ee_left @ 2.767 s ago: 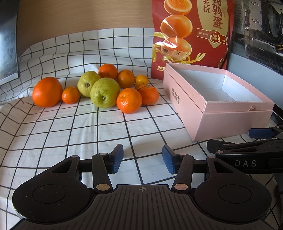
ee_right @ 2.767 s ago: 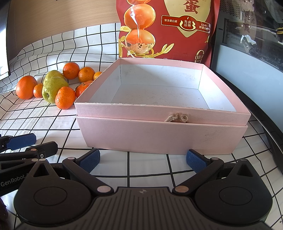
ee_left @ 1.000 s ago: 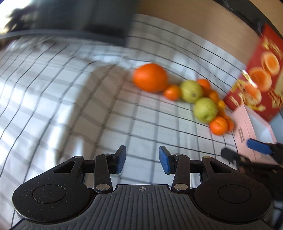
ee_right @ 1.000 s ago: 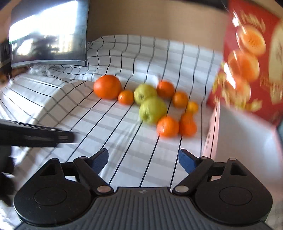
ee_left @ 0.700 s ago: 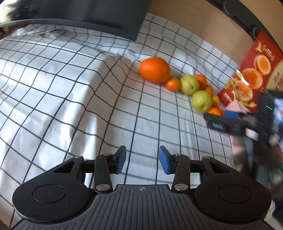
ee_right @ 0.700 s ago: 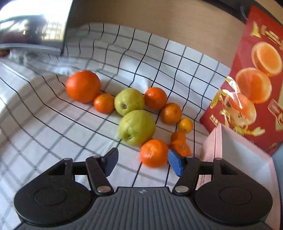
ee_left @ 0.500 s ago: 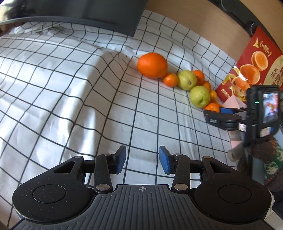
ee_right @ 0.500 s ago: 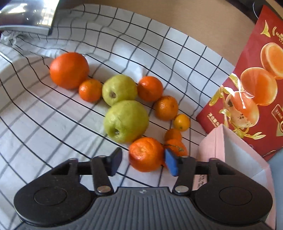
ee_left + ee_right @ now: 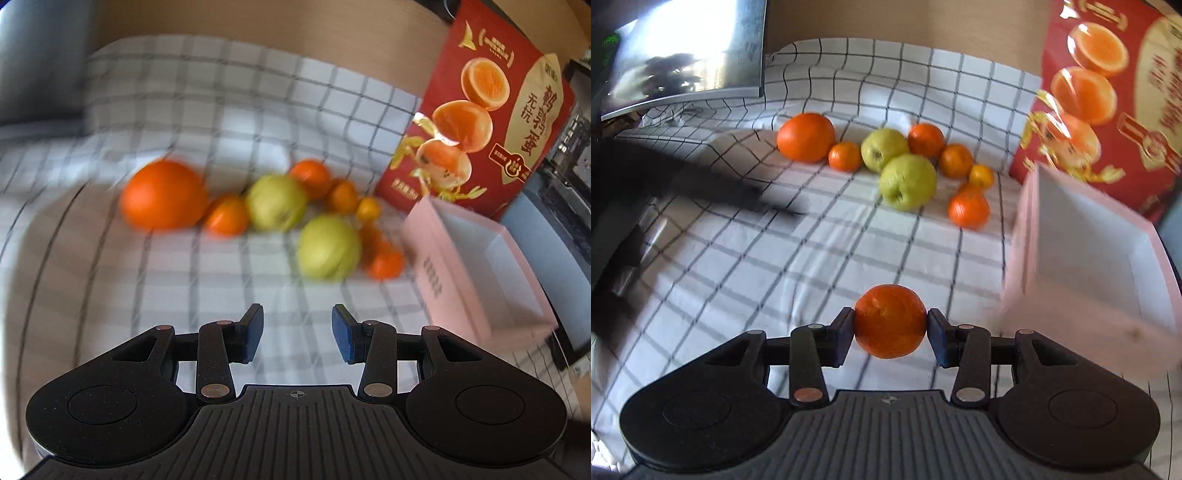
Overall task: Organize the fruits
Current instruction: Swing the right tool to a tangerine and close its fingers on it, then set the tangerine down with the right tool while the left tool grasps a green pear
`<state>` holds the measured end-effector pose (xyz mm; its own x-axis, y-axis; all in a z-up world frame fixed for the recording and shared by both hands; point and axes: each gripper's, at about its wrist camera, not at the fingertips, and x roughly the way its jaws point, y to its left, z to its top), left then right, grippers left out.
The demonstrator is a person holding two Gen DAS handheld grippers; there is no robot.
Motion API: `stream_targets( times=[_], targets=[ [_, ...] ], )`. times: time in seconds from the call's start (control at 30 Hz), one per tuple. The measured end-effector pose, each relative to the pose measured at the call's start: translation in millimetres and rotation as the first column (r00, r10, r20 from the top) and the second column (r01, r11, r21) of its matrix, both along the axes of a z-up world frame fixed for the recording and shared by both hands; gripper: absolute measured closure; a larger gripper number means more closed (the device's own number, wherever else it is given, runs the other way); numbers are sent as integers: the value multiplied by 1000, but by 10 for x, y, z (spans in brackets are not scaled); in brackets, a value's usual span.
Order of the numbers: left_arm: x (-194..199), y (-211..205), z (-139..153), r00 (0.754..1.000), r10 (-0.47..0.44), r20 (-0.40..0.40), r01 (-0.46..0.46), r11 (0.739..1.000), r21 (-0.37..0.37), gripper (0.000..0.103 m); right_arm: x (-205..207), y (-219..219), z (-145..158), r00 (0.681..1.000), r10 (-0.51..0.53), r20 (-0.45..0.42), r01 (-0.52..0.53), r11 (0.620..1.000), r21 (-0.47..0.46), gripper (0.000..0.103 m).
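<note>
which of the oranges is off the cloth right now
The mandarin clamped between the right gripper's jaws, in front of the pile. Every other orange fruit, including the big orange at the far left, lies on the checked cloth.

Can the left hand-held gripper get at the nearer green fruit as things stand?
Probably yes: the left hand-held gripper is open and empty, with only bare checked cloth between it and the nearer green fruit.
</note>
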<state>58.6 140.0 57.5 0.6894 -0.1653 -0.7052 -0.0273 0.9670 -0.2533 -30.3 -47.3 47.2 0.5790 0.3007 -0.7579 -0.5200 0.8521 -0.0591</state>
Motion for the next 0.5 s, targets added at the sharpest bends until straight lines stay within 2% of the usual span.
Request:
stream_targets(
  times=[0.17,0.2,0.23,0.33,0.43,0.5],
  targets=[
    [578,-421,9,996,-89,-28,91,991,95,58,-142,-157,-38,998,-68,13,68,998,-13,61],
    [662,-501,-17,994,-104,-39,108,987,122,54,-153,-205,-32,996,-82,18,83,997,-13,61],
    [703,-554,-35,993,-109,-42,114,980,160,49,-154,-263,-23,995,-102,24,102,995,-12,61],
    [762,-673,-69,993,-119,-19,119,952,283,49,-126,-446,-29,986,-164,20,164,986,-7,60],
    [807,-687,-105,993,-110,-34,115,935,335,49,-81,-593,-54,980,-200,-1,200,979,23,60],
    [819,-651,-133,994,-97,-50,108,931,349,45,-91,-641,-37,978,-210,11,210,977,28,54]
  ],
)
